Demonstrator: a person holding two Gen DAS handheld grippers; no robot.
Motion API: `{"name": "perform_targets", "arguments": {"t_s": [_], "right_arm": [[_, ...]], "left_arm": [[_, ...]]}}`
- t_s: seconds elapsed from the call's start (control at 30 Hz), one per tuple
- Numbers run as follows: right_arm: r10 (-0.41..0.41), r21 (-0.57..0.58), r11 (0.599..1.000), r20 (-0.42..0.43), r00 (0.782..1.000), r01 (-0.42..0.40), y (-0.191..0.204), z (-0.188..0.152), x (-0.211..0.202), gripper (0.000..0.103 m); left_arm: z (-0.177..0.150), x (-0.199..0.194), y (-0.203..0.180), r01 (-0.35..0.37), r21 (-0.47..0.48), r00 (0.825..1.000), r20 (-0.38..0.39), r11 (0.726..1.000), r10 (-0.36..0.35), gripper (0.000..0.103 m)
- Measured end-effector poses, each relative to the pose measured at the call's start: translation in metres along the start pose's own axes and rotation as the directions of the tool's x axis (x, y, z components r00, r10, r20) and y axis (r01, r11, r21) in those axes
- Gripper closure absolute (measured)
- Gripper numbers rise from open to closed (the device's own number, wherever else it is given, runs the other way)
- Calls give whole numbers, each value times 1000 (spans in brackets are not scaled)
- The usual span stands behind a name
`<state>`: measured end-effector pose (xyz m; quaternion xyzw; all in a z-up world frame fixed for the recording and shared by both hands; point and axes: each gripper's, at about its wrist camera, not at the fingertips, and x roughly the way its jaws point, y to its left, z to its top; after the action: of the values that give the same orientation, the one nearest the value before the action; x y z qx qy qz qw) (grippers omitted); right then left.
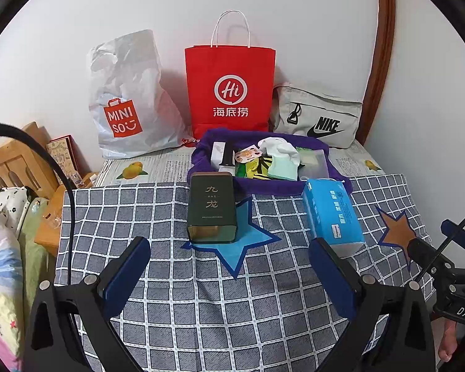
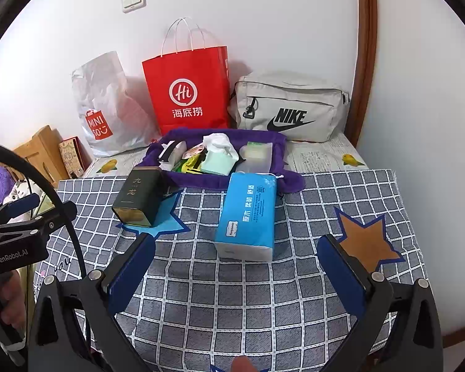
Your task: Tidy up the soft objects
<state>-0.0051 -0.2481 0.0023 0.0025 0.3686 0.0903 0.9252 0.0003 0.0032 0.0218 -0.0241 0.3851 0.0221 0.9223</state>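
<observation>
— Where's the tissue pack from where you stand?

— Lying flat on the checked cloth, ahead of the right gripper and lined up with the gap between its fingers, not touching either one. That gripper is spread wide and holds nothing. The left gripper is spread just as wide, also empty, and the pack sits just past its right-hand finger, off to that side.

— And in front of the left one?

— The dark green tin, a hard rectangular box with rounded corners and gold characters on its face. It lies on a blue star patch sewn into the cloth, its far end close against the purple basket.

— What's the pack like?

— Soft plastic wrap, bright blue with a white end, squashy at the corners. The cloth under it is grey squares with white lines, and there is a brown star patch to the right, partly behind the right gripper's finger.

— The basket?

— Plush, fuzzy purple, low-walled. Inside I can see a pale mint pack with white tissue poking out, a frosted translucent pouch, some yellow-green wrappers and a black and white piece at the left end. I can't tell more of the jumble.

— Behind it?

— Three bags upright against the white wall: a crinkled white plastic Miniso bag, a stiff red paper bag with white cord handles, and a grey canvas Nike bag.
</observation>
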Motion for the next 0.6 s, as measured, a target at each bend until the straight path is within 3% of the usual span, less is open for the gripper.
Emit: {"name": "perform_targets", "arguments": {"t_s": [0.6], "right_arm": [[1, -5, 1000, 5, 1000, -1, 3, 0, -4, 0]], "left_arm": [[0, -1, 1, -4, 6, 1000, 1, 1000, 4, 0]]}}
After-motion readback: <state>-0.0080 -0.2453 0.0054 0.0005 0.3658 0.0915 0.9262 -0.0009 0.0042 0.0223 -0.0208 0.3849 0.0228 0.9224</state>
